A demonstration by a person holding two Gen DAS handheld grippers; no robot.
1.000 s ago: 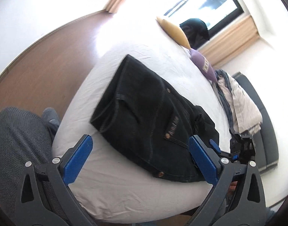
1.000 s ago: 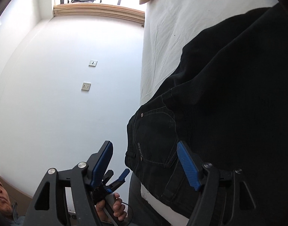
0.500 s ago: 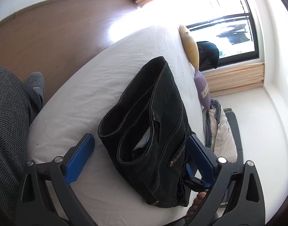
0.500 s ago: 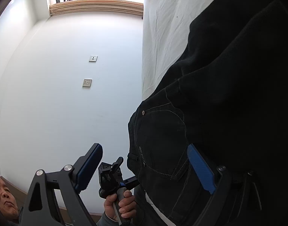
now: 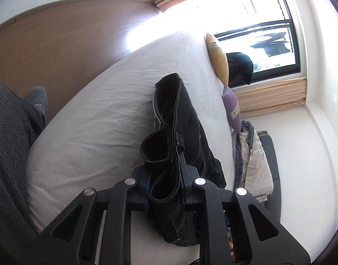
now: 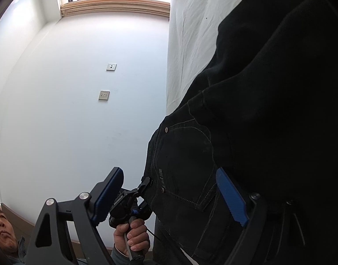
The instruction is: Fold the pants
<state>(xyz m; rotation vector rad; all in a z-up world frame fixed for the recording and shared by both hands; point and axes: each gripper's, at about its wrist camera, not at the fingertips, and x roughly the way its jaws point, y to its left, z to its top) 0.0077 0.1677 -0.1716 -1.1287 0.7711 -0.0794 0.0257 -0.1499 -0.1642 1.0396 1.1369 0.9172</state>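
The black denim pants lie half-folded on the white-sheeted bed. The left gripper has just been closing and is now clamped on their layered edge. The right gripper has its jaws apart around the pocket area, not pressing. If it stays so, I think that side can sag and spoil the fold.

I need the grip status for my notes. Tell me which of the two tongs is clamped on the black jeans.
The left tongs: their blue pads pinch the folded hem of the black jeans. The right tongs stand wide open, with only the jeans' pocket area between the pads.
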